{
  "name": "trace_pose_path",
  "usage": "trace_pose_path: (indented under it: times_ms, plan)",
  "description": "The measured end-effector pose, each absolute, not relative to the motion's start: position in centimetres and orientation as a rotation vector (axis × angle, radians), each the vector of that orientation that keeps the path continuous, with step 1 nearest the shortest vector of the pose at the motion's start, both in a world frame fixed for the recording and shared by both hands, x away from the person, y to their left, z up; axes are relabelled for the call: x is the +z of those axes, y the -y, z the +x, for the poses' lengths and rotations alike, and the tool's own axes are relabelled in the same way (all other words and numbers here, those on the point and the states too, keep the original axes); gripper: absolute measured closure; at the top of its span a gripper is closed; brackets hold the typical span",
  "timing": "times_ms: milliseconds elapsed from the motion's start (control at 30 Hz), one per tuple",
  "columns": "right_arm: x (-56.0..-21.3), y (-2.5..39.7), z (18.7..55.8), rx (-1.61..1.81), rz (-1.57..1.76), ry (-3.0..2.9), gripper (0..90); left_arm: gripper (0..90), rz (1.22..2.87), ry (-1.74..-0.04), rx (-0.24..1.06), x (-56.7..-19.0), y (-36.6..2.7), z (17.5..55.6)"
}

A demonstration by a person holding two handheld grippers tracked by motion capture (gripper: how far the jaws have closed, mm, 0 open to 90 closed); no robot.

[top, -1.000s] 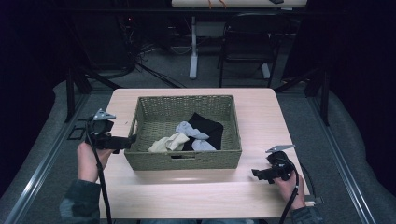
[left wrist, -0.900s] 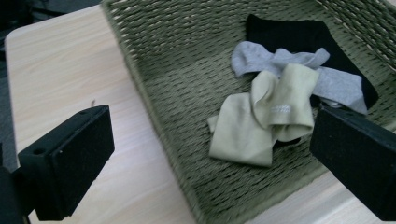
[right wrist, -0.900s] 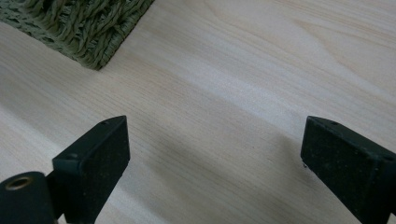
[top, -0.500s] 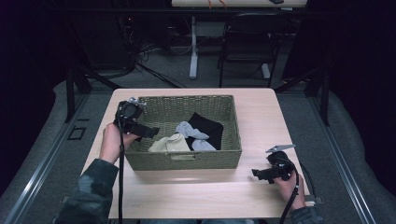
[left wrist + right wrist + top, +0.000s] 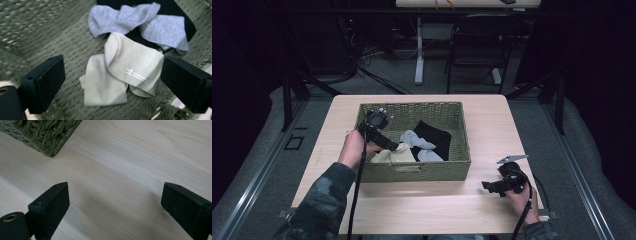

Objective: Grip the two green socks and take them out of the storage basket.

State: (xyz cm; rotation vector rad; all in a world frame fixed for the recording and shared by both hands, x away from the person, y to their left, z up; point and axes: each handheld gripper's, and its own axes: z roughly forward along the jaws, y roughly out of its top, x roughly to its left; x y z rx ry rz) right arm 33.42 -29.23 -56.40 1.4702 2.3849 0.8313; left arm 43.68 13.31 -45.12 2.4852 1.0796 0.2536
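A green woven basket [image 5: 460, 131] stands mid-table and holds a beige sock [image 5: 393, 155] [image 5: 120, 72], grey socks [image 5: 416, 139] [image 5: 140, 22] and a black cloth [image 5: 434, 135] [image 5: 175, 10]. My left gripper [image 5: 395, 146] [image 5: 112, 82] hangs inside the basket's left half, open, its jaws to either side of the beige sock just above it. My right gripper [image 5: 488, 187] [image 5: 113, 207] rests low over bare wood near the table's front right, open with nothing between its jaws.
The basket's corner [image 5: 47, 135] lies up and left of the right gripper. The wooden table [image 5: 492, 115] has free room right of and in front of the basket. A chair [image 5: 474, 45] and a table leg [image 5: 419, 50] stand on the floor beyond.
My left gripper has swung from outside the basket's left wall over the rim and down into the basket, toward the beige sock. The right gripper has stayed put.
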Motion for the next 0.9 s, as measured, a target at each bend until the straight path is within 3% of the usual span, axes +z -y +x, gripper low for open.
trace_pose_path:
  times_ms: [300, 533, 900]
  plan:
    - [-56.4, 29.3, 33.4, 0.837, 1.472, -2.384, 7.6, 26.8, 2.586, -1.077, 0.176, -47.7, -11.8, 45.4]
    - [-56.3, 29.4, 33.4, 0.808, 1.462, -2.39, 7.6, 48.3, 2.644, -1.09, 0.132, -49.1, -11.1, 46.5]
    - [-56.4, 29.4, 33.4, 0.81, 1.459, -2.391, 7.6, 61.7, 2.704, -1.146, 0.124, -50.4, -10.8, 47.4]
